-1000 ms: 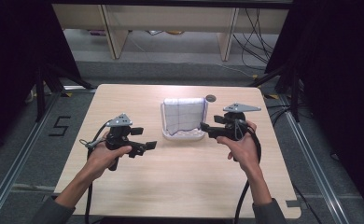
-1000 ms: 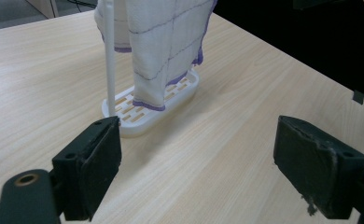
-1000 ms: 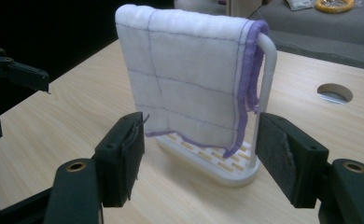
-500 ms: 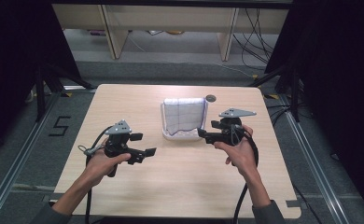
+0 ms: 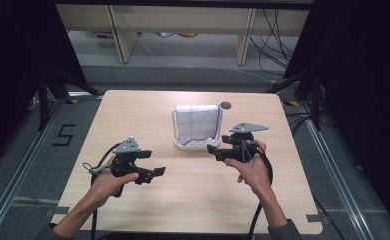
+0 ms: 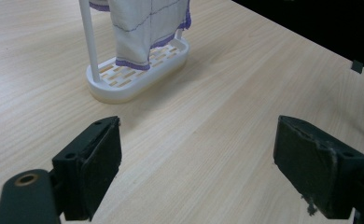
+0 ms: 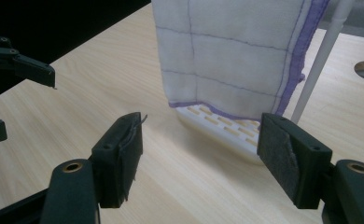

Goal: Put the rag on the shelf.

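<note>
Gaping left gripper (image 6: 196, 172) | right gripper (image 7: 201, 158) spread before cloth (image 7: 236, 51) | high: table hole (image 5: 226, 105)

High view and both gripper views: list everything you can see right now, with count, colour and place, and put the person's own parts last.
Table: one, light wood, centre of the high view.
Rack: one, white, slotted oval base with thin upright posts, middle of the table toward its far side.
Cloth: one, white with a purple grid and purple hem, hanging over the rack.
Hole: one, dark, round, in the tabletop beyond the rack.
Shelving: pale wood, on the floor beyond the table.
Floor cables: several, black, far right.
Left gripper: one, black, near left, jaws open, empty.
Right gripper: one, black, right of the rack's base, jaws open, empty.
Hands: two, one on each gripper.
</note>
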